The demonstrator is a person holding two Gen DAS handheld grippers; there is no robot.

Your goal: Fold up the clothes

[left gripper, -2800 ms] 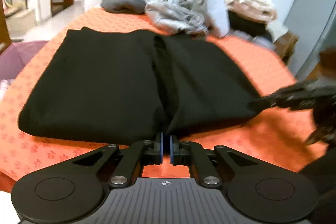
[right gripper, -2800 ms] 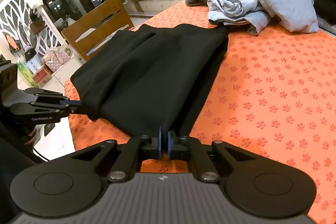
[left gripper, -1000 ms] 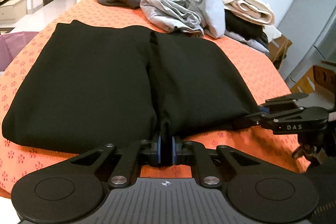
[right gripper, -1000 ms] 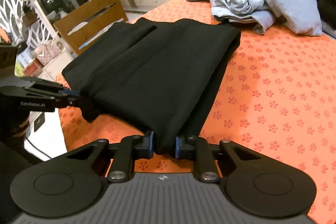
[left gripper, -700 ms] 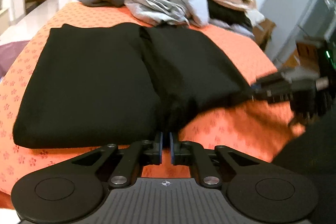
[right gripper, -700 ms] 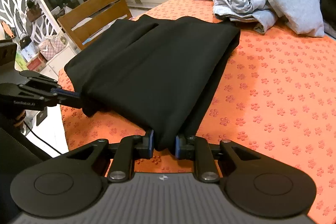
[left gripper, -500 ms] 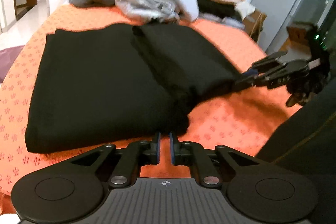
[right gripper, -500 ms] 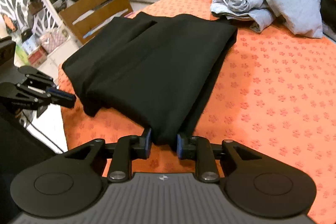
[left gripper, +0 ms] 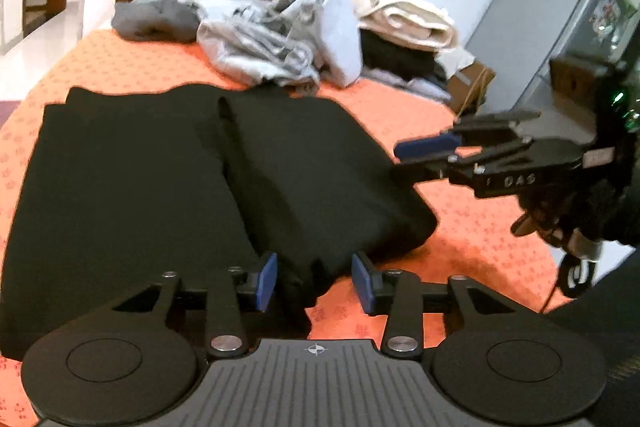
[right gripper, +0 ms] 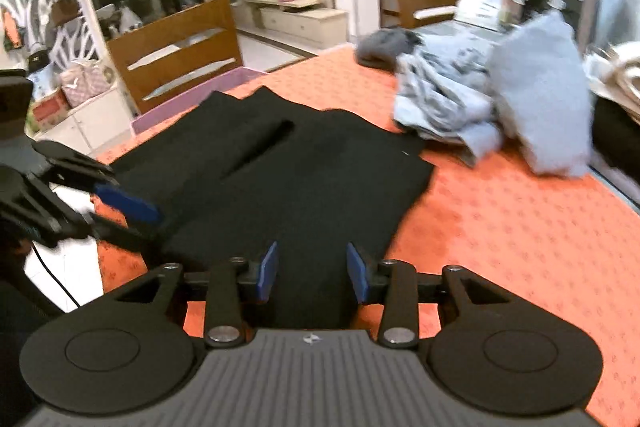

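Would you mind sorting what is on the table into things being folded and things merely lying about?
In the job: black garment; left gripper; right gripper, both open.

Lying about: grey clothes pile; dark grey garment; cream blanket.

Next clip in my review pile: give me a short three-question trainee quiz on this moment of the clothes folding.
1. True or false: the left hand-held gripper is shut on the black garment.
2. Multiple choice: the garment lies on A) bare wood, B) an orange flowered cloth, C) a white sheet.
3. Fill in: beyond the garment's far edge sits a heap of ____ clothes.

Key: 1 false, both hand-held grippers, the right too, stand open with the garment's near edge between their fingers. 2 B. 3 grey.
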